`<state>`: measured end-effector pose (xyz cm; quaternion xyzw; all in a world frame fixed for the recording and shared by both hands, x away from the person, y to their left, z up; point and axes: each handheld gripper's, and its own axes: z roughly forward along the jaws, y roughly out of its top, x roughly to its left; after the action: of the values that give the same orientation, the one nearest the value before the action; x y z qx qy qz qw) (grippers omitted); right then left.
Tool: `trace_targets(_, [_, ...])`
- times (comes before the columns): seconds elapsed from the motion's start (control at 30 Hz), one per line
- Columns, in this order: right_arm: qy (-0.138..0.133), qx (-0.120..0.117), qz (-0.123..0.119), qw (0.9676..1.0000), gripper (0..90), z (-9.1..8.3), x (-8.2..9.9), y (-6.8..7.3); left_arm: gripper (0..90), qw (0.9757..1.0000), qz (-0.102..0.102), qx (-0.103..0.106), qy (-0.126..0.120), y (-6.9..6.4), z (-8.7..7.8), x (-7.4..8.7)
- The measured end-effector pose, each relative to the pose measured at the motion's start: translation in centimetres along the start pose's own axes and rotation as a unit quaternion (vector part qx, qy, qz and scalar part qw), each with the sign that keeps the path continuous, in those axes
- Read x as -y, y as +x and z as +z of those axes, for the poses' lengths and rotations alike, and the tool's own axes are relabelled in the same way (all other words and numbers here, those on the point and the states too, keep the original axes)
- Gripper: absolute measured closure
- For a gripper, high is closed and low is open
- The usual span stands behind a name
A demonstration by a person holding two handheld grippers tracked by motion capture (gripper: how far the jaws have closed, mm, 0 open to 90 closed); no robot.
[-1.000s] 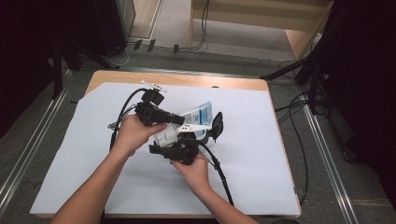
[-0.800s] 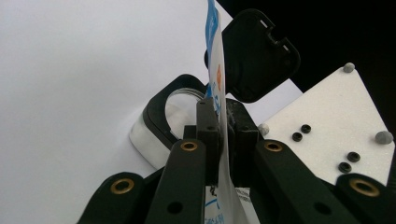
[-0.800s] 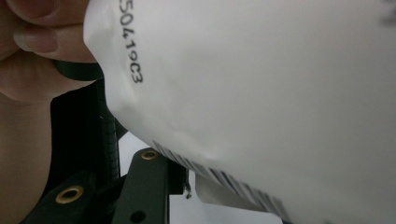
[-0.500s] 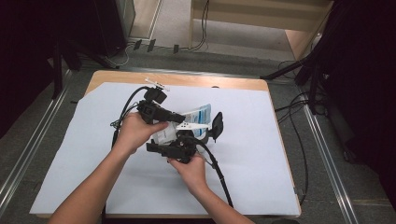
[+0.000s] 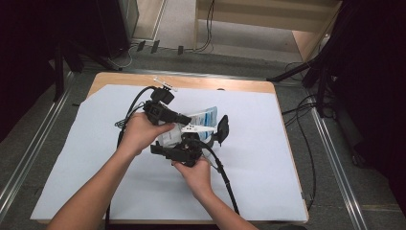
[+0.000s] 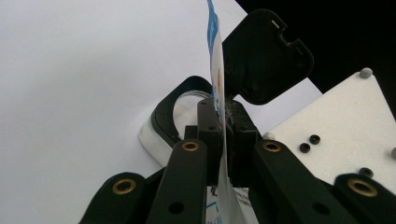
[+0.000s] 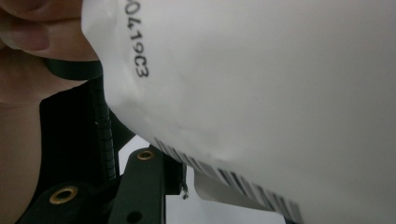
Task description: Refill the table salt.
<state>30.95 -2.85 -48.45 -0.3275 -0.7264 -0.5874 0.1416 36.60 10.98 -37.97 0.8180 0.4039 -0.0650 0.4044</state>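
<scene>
Left gripper [image 6: 223, 119] clamped on the pouch's [image 5: 203, 117] thin edge; right gripper [image 5: 210, 136] against the pouch's white side, grip unclear; pouch held up over the white sheet [image 5: 268, 158].

A wooden counter [image 5: 249, 86] stands on a grey floor [image 5: 38, 143], with metal rails running along both its sides. A large white sheet [image 5: 258, 158] covers nearly all of its top, leaving a strip of bare wood along the far edge and down the right side. A small white clip-like piece [image 5: 165, 85] lies at the far edge.
</scene>
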Motion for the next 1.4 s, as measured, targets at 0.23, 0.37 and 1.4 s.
trace_targets(0.23, [-0.004, 0.005, -0.002, 1.0000, 65.7, 0.08, 0.04, 0.00, 87.8, 1.0000, -0.002, 0.003, 0.000, -0.01, 0.04, -0.06])
trace_targets(0.37, [-0.013, 0.003, 0.002, 0.9999, 66.5, 0.07, -0.03, 0.03, 87.8, 1.0000, -0.004, 0.004, -0.002, 0.04, -0.09, -0.18])
trace_targets(1.4, [-0.020, 0.005, 0.012, 0.9997, 61.8, 0.18, 0.14, -0.23, 88.6, 0.9999, -0.011, 0.008, -0.001, 0.26, -0.56, -0.06])
